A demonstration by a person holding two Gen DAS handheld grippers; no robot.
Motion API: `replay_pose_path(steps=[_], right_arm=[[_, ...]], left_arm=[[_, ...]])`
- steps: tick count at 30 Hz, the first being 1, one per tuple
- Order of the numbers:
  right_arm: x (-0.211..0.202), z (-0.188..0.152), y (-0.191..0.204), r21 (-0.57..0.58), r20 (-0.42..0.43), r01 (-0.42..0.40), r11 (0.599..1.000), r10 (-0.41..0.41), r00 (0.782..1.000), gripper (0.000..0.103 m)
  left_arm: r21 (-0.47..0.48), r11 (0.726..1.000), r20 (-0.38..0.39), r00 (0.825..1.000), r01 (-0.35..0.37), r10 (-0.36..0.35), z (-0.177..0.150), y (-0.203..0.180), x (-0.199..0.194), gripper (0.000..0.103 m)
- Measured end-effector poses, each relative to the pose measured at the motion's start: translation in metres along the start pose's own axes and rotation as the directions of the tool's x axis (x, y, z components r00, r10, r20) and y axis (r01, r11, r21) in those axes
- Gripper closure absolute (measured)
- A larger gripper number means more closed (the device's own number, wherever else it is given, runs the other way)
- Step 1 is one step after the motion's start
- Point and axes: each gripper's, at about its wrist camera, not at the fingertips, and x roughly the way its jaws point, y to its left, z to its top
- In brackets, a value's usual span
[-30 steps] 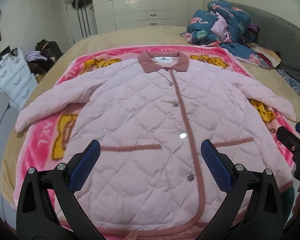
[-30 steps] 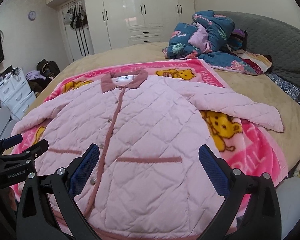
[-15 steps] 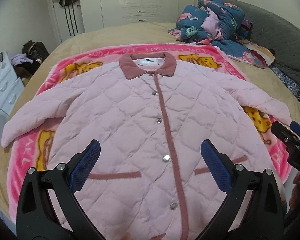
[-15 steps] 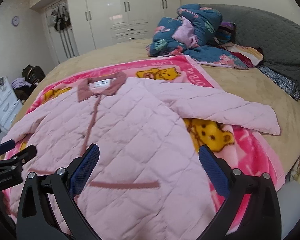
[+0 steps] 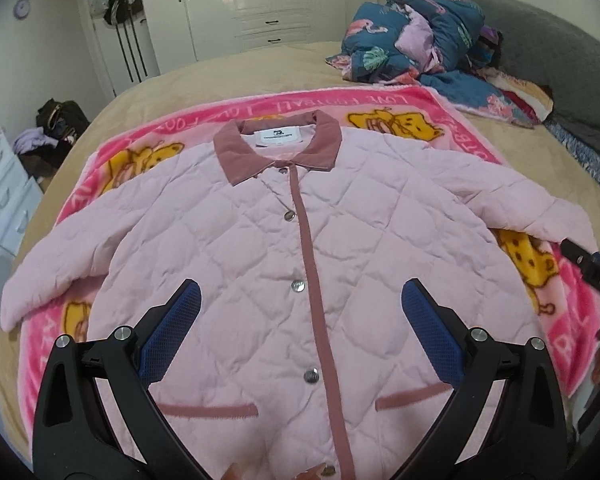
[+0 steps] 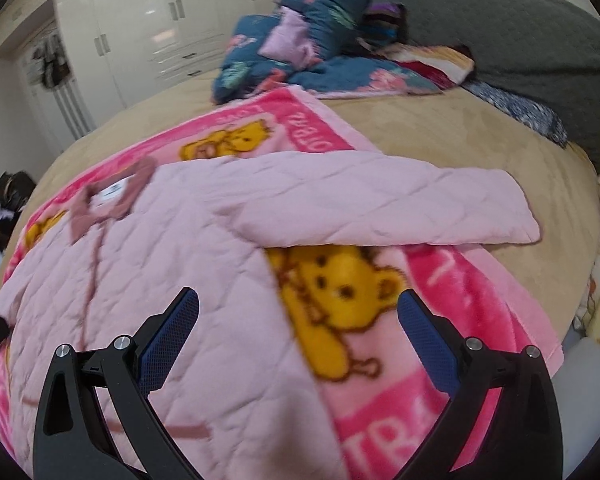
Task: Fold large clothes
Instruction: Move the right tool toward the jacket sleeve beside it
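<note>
The pink quilted jacket (image 5: 300, 248) lies flat, buttoned, front up on the cartoon blanket (image 6: 400, 360). It looks soft, puffy and light; the sleeve (image 6: 380, 200) cuff seems the best hold. Left gripper (image 5: 300, 320) and right gripper (image 6: 298, 324) hover above it, jaws spread, empty.

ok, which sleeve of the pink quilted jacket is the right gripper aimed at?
The sleeve stretched toward the grey headboard, off the pink bear blanket. The open right gripper faces it; the other sleeve lies opposite.
</note>
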Motion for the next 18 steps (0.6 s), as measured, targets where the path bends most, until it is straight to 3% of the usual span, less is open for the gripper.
replay_pose_path(steps=[6,10,18], right_arm=[[0.032,0.016,-0.041,0.079,-0.024,0.077,0.994,-0.075,0.997,0.004],[0.052,0.024,-0.073,0.164,-0.045,0.097,0.982,-0.09,0.995,0.004],[0.097,0.034,-0.138,0.376,-0.127,0.123,0.919,-0.081,0.989,0.004]], left_arm=[[0.005,0.998,-0.049,0.997,0.061,-0.061,0.012,-0.01,0.025,0.009],[0.033,0.999,-0.039,0.999,0.033,-0.032,0.019,-0.023,0.034,0.009],[0.009,0.997,-0.065,0.995,0.081,-0.081,0.028,-0.04,0.053,0.009]])
